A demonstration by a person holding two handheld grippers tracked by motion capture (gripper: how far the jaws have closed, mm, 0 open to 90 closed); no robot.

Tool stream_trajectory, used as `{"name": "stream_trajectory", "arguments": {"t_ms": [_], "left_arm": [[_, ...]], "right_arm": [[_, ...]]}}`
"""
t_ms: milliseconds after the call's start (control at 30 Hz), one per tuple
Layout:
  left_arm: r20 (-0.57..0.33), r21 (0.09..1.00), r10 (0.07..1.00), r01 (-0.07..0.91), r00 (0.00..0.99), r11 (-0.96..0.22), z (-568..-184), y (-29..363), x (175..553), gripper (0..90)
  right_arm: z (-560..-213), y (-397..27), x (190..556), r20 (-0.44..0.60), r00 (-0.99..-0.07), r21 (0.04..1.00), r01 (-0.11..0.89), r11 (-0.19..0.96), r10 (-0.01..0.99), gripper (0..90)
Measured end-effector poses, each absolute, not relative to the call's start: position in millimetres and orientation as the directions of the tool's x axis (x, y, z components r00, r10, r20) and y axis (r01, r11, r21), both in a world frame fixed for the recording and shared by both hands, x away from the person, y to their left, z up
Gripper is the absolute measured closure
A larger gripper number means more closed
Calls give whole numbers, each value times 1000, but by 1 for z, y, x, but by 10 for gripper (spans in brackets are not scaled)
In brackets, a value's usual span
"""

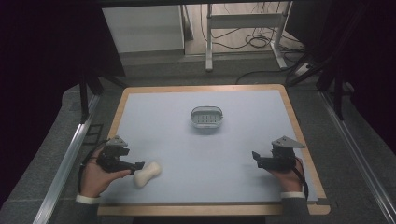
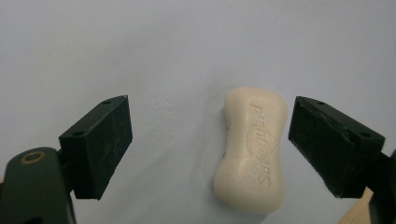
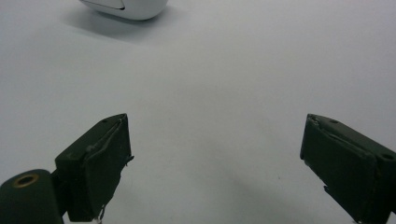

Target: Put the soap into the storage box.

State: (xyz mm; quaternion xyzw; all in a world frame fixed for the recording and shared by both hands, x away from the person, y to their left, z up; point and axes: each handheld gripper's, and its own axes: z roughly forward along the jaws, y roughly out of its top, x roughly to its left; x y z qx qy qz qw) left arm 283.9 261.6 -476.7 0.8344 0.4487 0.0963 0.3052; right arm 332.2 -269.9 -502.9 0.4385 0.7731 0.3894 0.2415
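A cream, waisted bar of soap (image 1: 147, 173) lies flat on the pale blue table top (image 1: 201, 154) near the front left. My left gripper (image 1: 139, 166) is just left of it, pointing at it. In the left gripper view the soap (image 2: 252, 149) lies between the wide-apart jaws of the left gripper (image 2: 208, 114), close to the right-hand pad (image 2: 327, 144), and neither pad presses on it. A small white soap dish (image 1: 206, 117) stands at the table's middle back. My right gripper (image 1: 256, 157) rests at the front right, open and empty (image 3: 215, 128), with the dish (image 3: 126, 7) far ahead.
A wooden rim (image 1: 205, 87) frames the table top. Metal rails (image 1: 65, 163) run along both sides. Beyond the far edge are a desk frame's white legs (image 1: 208, 42) and loose cables (image 1: 259, 42) on the floor.
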Motion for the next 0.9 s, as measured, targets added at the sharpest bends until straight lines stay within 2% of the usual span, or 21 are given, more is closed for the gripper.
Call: {"name": "stream_trajectory", "arguments": {"t_ms": [133,500,900], "left_arm": [[-114,575,802,698,586,-428,-481,257,285,179],[-129,497,779,720,614,-485,-493,237,285,184],[-101,418,776,734,623,-535,-503,221,282,240]], "right_arm": [[-504,-268,333,-38,-504,809,491,323,863,83],[-506,-264,333,-57,-505,803,489,340,861,83],[-508,-260,333,-66,-510,794,494,355,858,83]]}}
